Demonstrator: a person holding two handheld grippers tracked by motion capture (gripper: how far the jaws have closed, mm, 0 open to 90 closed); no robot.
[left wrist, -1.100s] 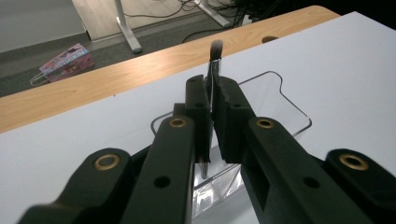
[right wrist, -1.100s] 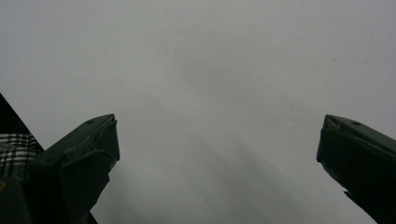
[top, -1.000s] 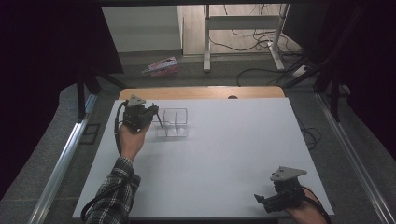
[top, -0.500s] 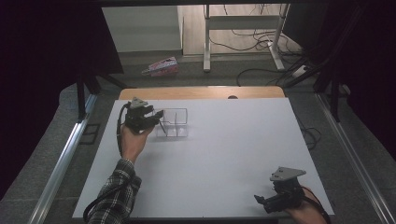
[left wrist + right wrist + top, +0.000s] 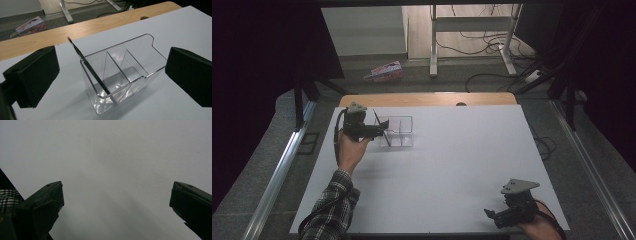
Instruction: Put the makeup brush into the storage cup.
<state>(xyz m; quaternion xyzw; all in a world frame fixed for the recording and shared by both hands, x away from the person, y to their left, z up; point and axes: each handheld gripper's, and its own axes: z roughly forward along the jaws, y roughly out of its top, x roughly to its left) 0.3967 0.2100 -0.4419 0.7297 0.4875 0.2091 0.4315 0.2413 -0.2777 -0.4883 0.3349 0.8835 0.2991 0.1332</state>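
Resting low at the near right corner of the white tabletop (image 5: 452,175), the right claw (image 5: 504,216) has its two black jaws spread wide over bare, matte surface, nothing between them; in its own view a scrap of plaid sleeve (image 5: 7,198) shows at the left edge. One grey three-cornered plate sits on top of it.

Farther in, at the left, one hand in a plaid sleeve holds the left claw (image 5: 379,131) level, pointed at one clear plastic organizer (image 5: 398,132). Its jaws have just been opening and now stand fully apart, one blocky black pad on either side of the box, neither touching it. The organizer is a rectangular, glossy, see-through bin with rounded corners, split by two thin walls into three compartments. One slim dark stick-like tool (image 5: 87,66) leans in the nearest compartment, its lower end on the floor, its top jutting over the rim.

Beyond lies the tabletop's wooden edge strip (image 5: 427,99), then one pink packet (image 5: 384,71) on the floor.
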